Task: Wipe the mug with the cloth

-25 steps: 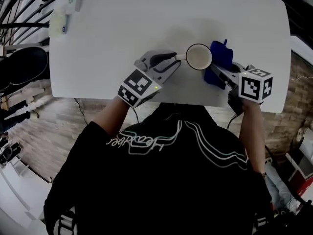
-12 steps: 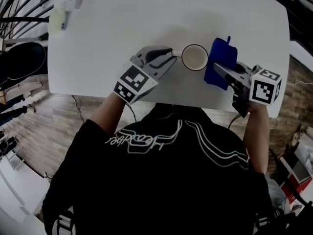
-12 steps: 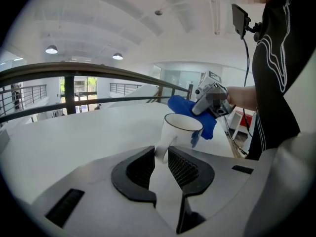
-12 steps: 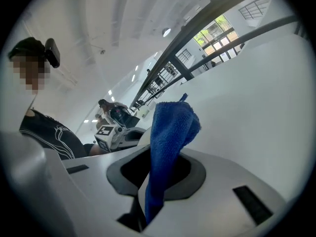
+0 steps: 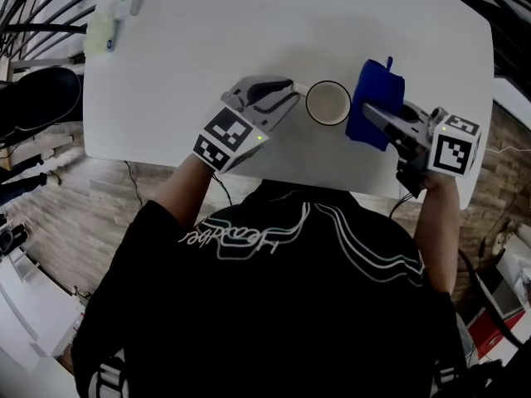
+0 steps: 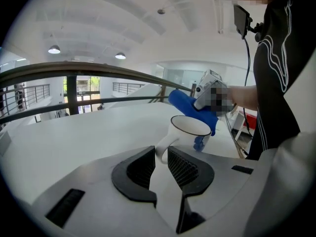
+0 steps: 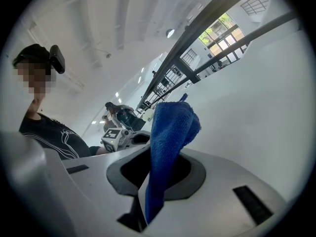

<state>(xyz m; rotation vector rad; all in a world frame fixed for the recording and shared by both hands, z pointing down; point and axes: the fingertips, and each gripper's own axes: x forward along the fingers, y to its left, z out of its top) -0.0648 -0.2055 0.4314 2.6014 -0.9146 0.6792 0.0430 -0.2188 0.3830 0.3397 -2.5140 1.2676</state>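
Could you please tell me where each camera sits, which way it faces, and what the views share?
Head view: on the person's head, facing steeply down at table, mug, cloth; shows torso, arms, left gripper, right gripper.
Left gripper view: on that gripper, facing along its own jaws, closing on the mug's handle.
Right gripper view: on that gripper, facing along its own jaws, shut on the cloth.
Shared: all three show the cloth and the person's torso.

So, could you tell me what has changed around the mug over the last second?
The right hand-held gripper drew the blue cloth slightly rightward from the white mug. The left hand-held gripper stays on the mug's handle, jaws closing slightly. The mug stayed upright on the table.
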